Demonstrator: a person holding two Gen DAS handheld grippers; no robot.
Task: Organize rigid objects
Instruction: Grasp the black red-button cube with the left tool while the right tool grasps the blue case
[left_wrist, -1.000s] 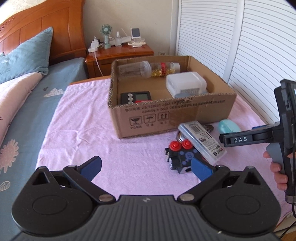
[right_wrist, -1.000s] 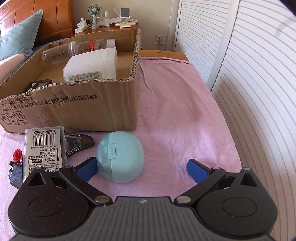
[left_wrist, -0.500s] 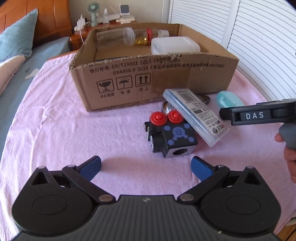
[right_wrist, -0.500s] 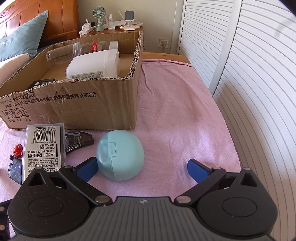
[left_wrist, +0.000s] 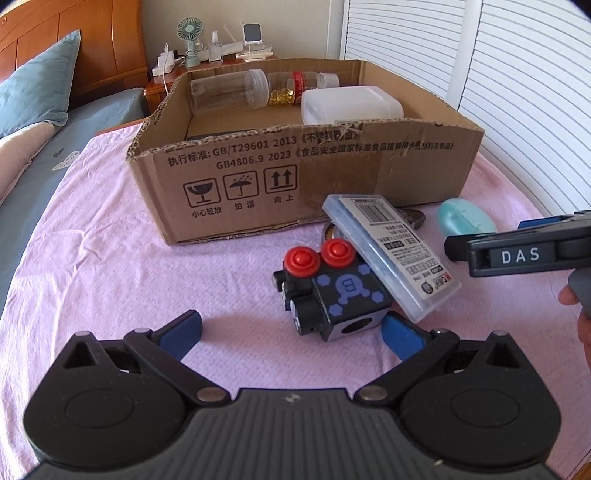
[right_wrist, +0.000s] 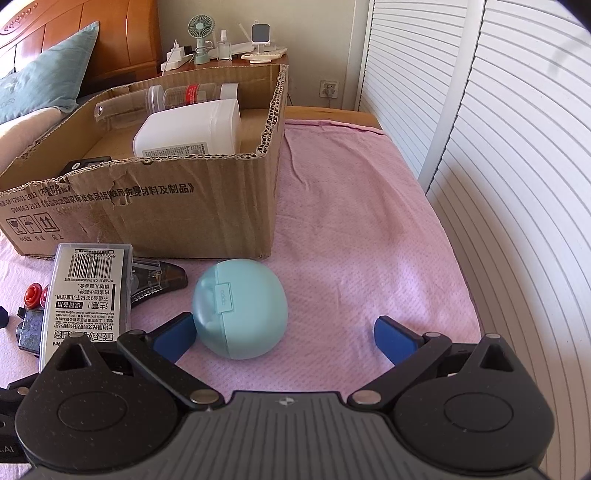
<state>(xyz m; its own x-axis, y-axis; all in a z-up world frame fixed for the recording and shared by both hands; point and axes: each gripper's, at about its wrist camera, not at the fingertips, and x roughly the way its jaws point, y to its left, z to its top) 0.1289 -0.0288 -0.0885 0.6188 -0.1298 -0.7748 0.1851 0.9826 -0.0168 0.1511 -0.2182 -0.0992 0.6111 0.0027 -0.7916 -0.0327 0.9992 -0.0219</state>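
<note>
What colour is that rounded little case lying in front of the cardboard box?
The rounded case is pale mint-blue, clearest in the right wrist view.

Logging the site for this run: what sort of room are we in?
Most likely a bedroom: a wooden headboard with a blue pillow, a nightstand carrying a small fan, and louvred closet doors.
</note>
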